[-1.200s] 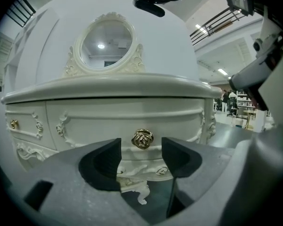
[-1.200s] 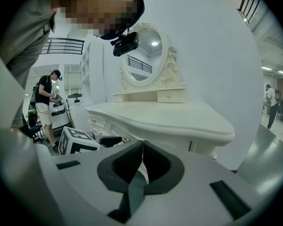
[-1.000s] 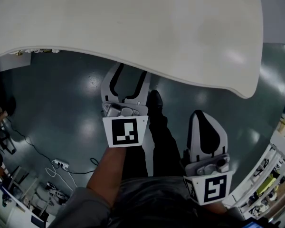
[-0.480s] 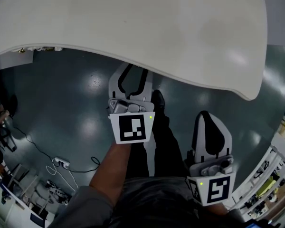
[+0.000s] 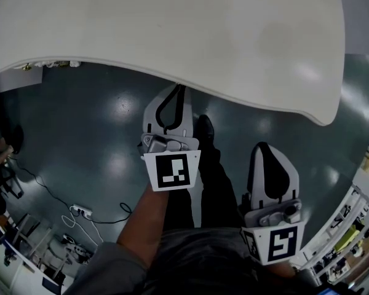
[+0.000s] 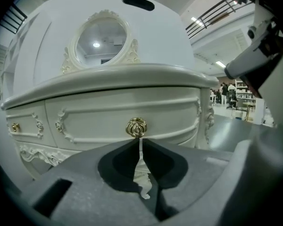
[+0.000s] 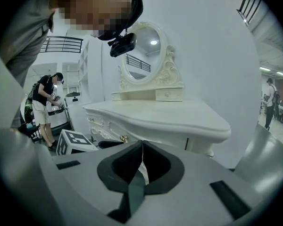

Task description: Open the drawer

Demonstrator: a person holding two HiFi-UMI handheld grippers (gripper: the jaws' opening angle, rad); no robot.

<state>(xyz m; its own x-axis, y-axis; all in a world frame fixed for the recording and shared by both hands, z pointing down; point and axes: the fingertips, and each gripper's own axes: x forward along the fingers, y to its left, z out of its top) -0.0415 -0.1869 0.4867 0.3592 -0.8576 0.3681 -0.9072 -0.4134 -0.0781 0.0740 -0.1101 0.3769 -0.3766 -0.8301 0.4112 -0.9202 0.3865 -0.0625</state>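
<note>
So, the big change is on the left gripper point(image 5: 180, 92). A second ago its jaws were gaping wide, half a second ago they were halfway in, and now they're sitting tip to tip with only a hairline slit between them. They've just been closing, basically.

Thing is, I'm not seeing anything pinched in there. In the left gripper view the gold rose knob point(image 6: 136, 127) is showing whole, just above and past the closed tips. Whether it's touching them or only nearly, I can't say.

The drawer point(image 6: 108, 119) it belongs to is the wide middle one under the top of the white dressing table point(image 5: 172, 29). It's looking fully shut, front lying flush in the table's face.

The hand itself is barely shifting, just hanging at the table's front edge. The right gripper point(image 5: 267, 149) is idling lower down and off to the side, clear of the table. Its jaws are together on nothing, same as before.

My read: the squeeze is either catching only the knob's lower edge or missing it outright. If so, pulling now is probably going nowhere. I'm guessing it's needing a reopen and a nudge forward and up.
</note>
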